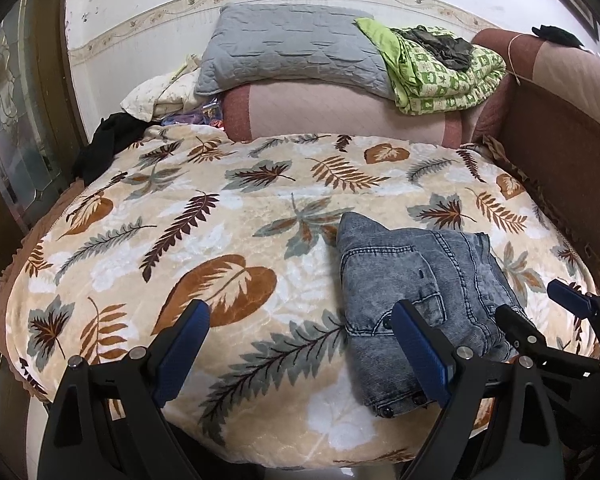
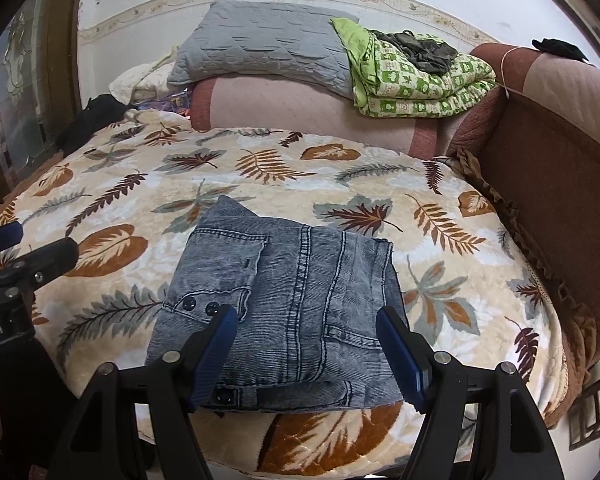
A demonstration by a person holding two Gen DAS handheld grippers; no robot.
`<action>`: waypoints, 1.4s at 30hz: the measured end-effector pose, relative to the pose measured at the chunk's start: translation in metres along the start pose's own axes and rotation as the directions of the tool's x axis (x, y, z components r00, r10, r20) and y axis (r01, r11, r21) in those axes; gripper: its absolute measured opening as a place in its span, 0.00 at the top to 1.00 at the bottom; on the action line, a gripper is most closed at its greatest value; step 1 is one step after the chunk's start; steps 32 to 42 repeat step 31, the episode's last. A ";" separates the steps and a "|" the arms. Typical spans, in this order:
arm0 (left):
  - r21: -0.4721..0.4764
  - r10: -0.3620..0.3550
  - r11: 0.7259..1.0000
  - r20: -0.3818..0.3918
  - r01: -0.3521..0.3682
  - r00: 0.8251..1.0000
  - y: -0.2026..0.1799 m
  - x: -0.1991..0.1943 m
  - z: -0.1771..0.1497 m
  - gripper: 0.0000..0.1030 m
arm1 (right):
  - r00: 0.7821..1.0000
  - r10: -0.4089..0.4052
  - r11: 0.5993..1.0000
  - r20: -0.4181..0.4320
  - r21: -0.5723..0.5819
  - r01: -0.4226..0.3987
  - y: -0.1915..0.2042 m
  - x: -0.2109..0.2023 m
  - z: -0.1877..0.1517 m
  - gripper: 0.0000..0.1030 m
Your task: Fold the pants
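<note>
The jeans (image 2: 284,312) lie folded into a thick square on the leaf-print blanket (image 1: 180,216), close to the bed's near edge and toward its right half. Their waistband runs along the near side, and the snaps sit at the near left corner. The right tool (image 2: 304,344) hangs over that near edge, jaws wide and empty, one blue pad over each side of the waistband; whether they touch the cloth I cannot tell. The left tool (image 1: 300,344) sits just beside it, spread wide and holding nothing, its right finger (image 1: 418,344) over the jeans' left edge and its left finger over bare blanket. Plenty of open blanket to the left and beyond the jeans, right up to the pink bolster (image 1: 340,112). On the right the room is tighter: a narrow strip of blanket, then the brown frilled edge (image 2: 500,200) and the upholstered side (image 2: 560,184). Along the far wall are a grey pillow (image 1: 288,48) and a green quilt (image 1: 440,76).
</note>
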State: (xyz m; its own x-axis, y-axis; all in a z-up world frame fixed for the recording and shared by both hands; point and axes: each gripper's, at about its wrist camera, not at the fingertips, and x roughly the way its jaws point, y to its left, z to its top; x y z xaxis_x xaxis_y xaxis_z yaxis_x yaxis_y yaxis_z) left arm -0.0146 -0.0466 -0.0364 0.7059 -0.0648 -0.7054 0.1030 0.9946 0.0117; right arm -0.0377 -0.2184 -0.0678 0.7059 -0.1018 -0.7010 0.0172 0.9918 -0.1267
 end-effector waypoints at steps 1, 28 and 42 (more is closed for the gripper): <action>-0.001 -0.001 1.000 -0.003 0.001 1.000 0.000 0.000 0.000 0.10 | 1.000 0.000 1.000 0.001 -0.004 0.000 0.001 0.000 0.000 0.27; 0.024 -0.018 1.000 0.021 0.017 1.000 -0.009 -0.010 0.001 0.10 | 1.000 0.006 1.000 0.023 0.015 -0.006 -0.004 -0.010 -0.003 0.27; 0.020 -0.007 1.000 0.010 0.007 1.000 -0.009 -0.004 0.000 0.10 | 1.000 0.002 1.000 0.013 0.023 -0.003 -0.007 -0.005 -0.004 0.27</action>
